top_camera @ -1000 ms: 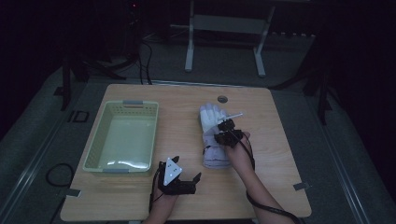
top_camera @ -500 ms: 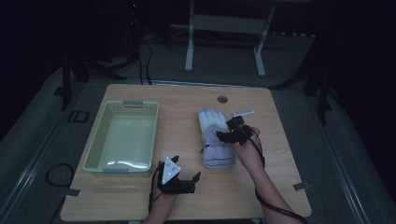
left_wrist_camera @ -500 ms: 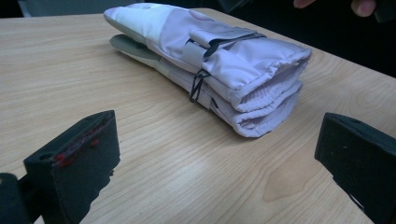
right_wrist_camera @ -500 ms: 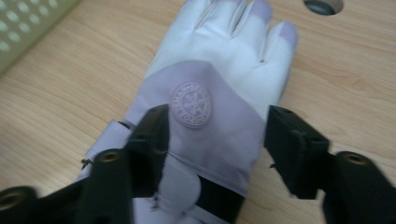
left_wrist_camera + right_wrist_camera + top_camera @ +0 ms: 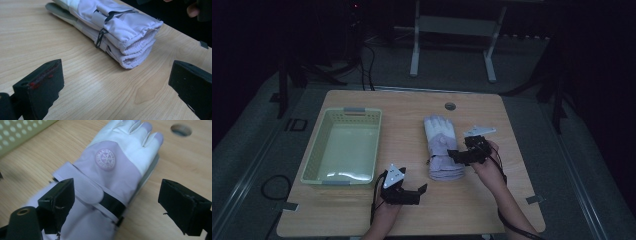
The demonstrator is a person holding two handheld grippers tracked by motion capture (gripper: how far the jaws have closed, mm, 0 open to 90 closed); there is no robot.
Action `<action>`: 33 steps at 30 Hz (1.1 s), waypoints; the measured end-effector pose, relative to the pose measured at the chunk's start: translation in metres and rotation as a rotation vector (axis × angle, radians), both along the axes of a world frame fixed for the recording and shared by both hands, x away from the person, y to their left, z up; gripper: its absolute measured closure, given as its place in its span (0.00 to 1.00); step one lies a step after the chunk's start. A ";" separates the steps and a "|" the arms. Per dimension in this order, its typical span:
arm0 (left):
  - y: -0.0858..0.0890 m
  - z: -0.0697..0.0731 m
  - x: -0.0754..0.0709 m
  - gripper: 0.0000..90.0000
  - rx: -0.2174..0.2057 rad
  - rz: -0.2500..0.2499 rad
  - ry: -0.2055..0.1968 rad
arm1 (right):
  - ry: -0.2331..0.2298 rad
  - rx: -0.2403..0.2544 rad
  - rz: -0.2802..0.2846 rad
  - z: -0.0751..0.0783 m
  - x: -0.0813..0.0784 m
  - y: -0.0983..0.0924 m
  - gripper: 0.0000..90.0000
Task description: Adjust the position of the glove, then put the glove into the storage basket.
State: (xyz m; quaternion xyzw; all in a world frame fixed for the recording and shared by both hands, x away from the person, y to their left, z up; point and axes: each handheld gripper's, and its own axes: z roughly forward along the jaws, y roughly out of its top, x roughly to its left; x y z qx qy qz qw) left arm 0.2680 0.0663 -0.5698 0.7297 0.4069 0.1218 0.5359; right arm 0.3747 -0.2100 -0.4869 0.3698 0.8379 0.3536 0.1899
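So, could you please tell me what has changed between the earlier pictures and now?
The right gripper has slid off the gloves toward the table's right side. Its jaws have just been opening and now stand wide, with nothing pressed between them. The gloves stay stacked on the table, the basket is unmoved, and the left gripper has stayed open at the near edge.
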 end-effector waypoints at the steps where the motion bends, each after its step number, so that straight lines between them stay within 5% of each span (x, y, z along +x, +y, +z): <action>1: -0.001 0.004 0.003 0.00 0.001 -0.020 0.019 | -0.060 -0.018 0.016 -0.001 -0.003 -0.005 0.15; 5: -0.010 0.014 0.007 0.00 0.060 -0.054 0.008 | -0.132 -0.022 0.006 0.001 -0.004 -0.015 0.16; 9: -0.019 0.023 0.012 0.00 0.111 -0.036 -0.021 | -0.109 -0.032 0.000 0.003 -0.002 -0.023 0.16; 12: -0.021 0.031 0.020 0.00 0.099 -0.055 -0.018 | -0.072 -0.041 -0.016 0.003 0.001 -0.027 0.15; 17: -0.020 0.042 0.034 0.00 0.072 -0.054 -0.041 | -0.100 -0.033 -0.007 0.002 0.005 -0.027 0.15; 20: -0.018 0.049 0.049 0.00 0.049 -0.053 -0.003 | -0.083 -0.033 -0.026 0.002 0.011 -0.025 0.15; 24: -0.020 0.060 0.069 0.00 0.056 -0.010 -0.008 | -0.053 0.070 -0.051 0.001 0.024 -0.022 0.14; 27: -0.022 0.062 0.077 0.00 0.048 -0.001 0.010 | -0.031 0.073 -0.058 -0.001 0.029 -0.018 0.13; 30: -0.032 0.060 0.086 0.00 0.107 0.026 0.056 | -0.007 0.091 -0.058 -0.005 0.034 -0.011 0.11; 33: -0.036 0.056 0.088 0.00 0.110 0.029 0.088 | 0.004 0.102 -0.058 -0.008 0.036 -0.009 0.11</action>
